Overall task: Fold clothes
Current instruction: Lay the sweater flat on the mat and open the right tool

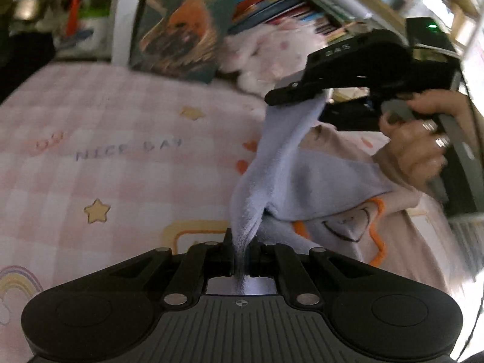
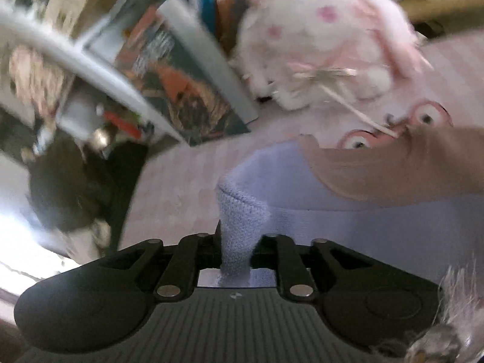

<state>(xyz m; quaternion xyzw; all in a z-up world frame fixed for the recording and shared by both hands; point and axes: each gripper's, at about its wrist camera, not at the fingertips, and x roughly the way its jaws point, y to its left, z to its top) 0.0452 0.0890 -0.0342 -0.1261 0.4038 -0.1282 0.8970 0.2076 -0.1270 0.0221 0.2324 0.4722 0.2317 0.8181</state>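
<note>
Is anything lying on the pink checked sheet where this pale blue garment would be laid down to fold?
Nothing visible does. The pale blue fleece garment hangs from both grippers over bare pink checked bed sheet. The white and pink plush toy lies further back by the shelf.

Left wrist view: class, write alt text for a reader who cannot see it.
The left tongs pinch a pale blue garment stretched up to the right tongs, held in a hand, above a pink checked bedsheet with stars. A plush toy and books sit behind.

Lavender knit cloth (image 2: 239, 220) pinched in right gripper (image 2: 236, 254), over checked bedsheet (image 2: 175, 193).
</note>
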